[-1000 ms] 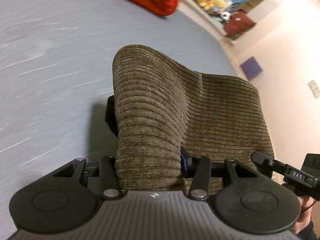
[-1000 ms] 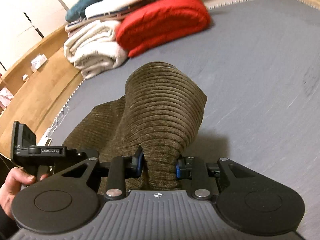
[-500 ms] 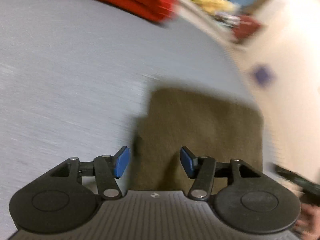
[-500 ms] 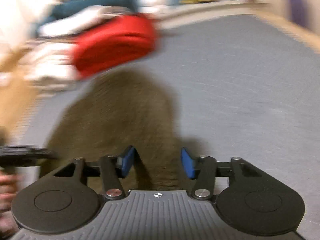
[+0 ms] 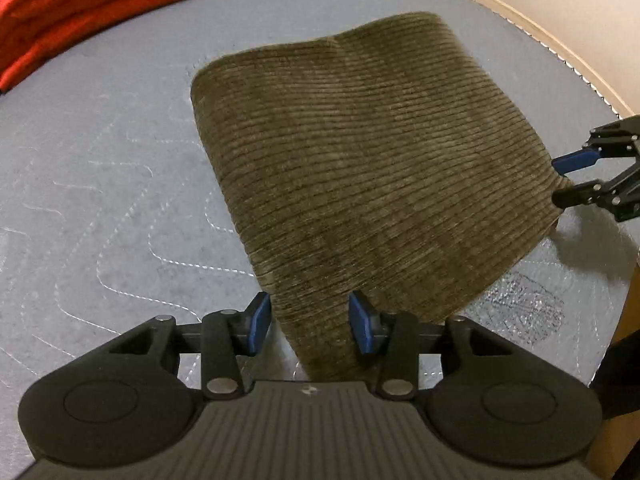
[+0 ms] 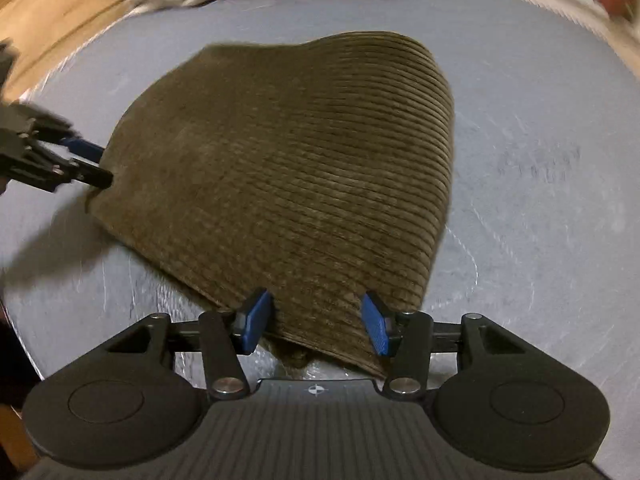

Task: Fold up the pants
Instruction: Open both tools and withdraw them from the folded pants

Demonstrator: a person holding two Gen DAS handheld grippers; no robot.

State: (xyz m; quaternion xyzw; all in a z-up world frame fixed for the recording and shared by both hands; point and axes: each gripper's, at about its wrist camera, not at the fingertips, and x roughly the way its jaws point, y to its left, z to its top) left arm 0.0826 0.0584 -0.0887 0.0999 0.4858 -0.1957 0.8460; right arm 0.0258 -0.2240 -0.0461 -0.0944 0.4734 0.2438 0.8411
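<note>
You're regrasping the pants [image 5: 360,168]: left gripper [image 5: 308,322] closing around one near corner, right gripper [image 6: 316,322] parted, unclamped. Clamp both, then fold.

Both wrist cameras look steeply down along their fingers, close above the grey mattress [image 5: 100,168]. Both views share the folded olive pants [image 5: 360,168]. The right gripper [image 5: 564,184] appears at 3 o'clock in the left view; the left gripper [image 6: 100,164] at 9 o'clock in the right view.
</note>
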